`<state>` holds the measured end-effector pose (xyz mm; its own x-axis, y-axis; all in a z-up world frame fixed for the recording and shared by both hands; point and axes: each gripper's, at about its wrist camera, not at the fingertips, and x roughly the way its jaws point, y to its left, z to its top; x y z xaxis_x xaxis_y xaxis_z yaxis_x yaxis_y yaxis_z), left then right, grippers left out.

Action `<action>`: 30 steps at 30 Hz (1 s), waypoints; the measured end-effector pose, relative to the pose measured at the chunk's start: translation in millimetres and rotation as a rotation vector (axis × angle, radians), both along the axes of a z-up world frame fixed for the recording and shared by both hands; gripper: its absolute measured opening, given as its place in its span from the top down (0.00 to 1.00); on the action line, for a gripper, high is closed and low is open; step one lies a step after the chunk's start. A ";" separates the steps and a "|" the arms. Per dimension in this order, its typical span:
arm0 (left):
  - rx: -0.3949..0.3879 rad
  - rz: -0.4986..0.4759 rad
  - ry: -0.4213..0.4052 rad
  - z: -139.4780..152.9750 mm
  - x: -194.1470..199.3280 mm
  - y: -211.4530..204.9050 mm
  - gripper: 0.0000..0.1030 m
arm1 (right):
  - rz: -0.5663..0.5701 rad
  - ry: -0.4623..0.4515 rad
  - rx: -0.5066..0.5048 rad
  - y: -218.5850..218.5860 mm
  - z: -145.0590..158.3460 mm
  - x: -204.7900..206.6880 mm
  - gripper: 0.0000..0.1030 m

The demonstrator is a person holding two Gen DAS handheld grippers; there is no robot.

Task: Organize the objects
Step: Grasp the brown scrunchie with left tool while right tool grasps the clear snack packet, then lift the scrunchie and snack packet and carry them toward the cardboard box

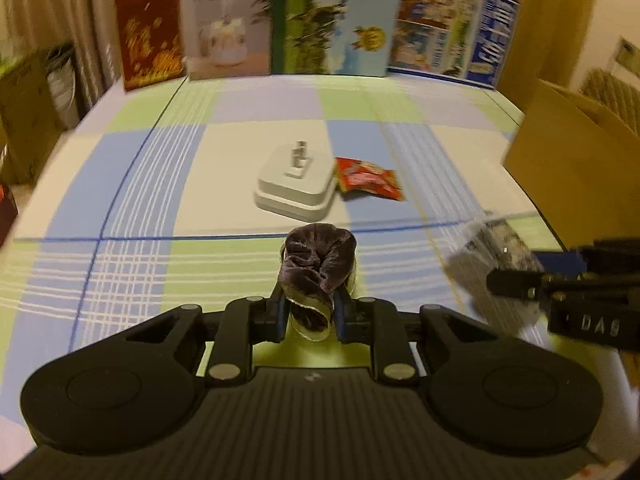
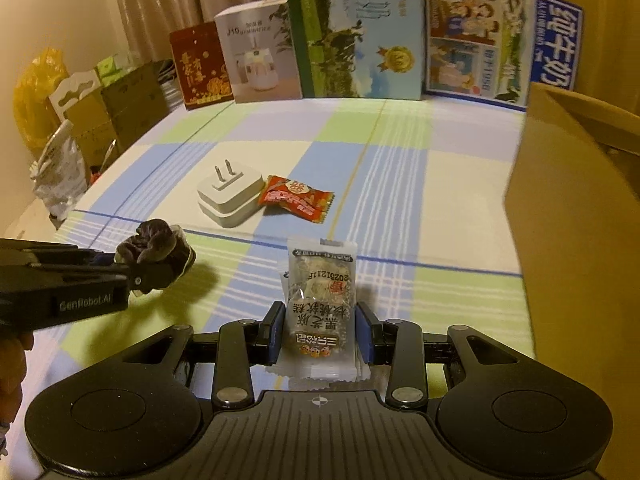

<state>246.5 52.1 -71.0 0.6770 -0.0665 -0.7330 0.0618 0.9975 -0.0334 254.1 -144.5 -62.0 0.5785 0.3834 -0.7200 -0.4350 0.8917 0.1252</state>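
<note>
Scrunchie (image 1: 318, 258) pinched in left fingers (image 1: 280, 312); right fingers (image 2: 362, 332) clamp snack packet (image 2: 320, 300), print legible only there.

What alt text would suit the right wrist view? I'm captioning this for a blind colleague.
The right hand-held gripper grips a clear snack packet above a checked tablecloth. At left, the left hand-held gripper holds a dark velvet scrunchie. Beyond lie a white plug adapter and a red candy wrapper.
</note>
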 end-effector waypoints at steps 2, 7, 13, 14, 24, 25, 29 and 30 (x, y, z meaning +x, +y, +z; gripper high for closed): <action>0.018 -0.022 -0.014 5.3 -13.1 -7.4 0.83 | -0.007 -0.011 0.004 -6.7 7.1 -12.1 0.67; -0.014 -0.040 -0.015 13.3 -50.5 -21.9 0.83 | -0.029 -0.034 0.010 -25.8 21.5 -46.6 0.67; -0.030 -0.064 -0.034 23.0 -96.0 -47.6 0.83 | -0.044 -0.044 0.021 -48.4 30.0 -97.3 0.67; -0.033 -0.068 -0.037 26.0 -102.6 -52.0 0.83 | -0.048 -0.049 0.020 -51.0 31.6 -106.1 0.67; -0.048 -0.064 -0.070 62.0 -151.4 -77.8 0.83 | -0.112 -0.102 0.053 -73.4 63.8 -159.1 0.67; -0.045 -0.065 -0.074 65.2 -155.8 -80.3 0.83 | -0.119 -0.105 0.062 -75.8 68.4 -163.1 0.67; -0.054 -0.060 -0.081 76.8 -171.2 -88.9 0.83 | -0.136 -0.128 0.078 -83.2 85.1 -175.3 0.67; -0.053 -0.057 -0.083 79.1 -174.8 -91.2 0.83 | -0.141 -0.131 0.082 -85.2 88.6 -177.6 0.67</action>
<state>71.7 -39.1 8.1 0.7293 -0.1440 -0.6688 0.1230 0.9893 -0.0788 76.4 -229.7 26.6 0.7171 0.3468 -0.6046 -0.3245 0.9338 0.1507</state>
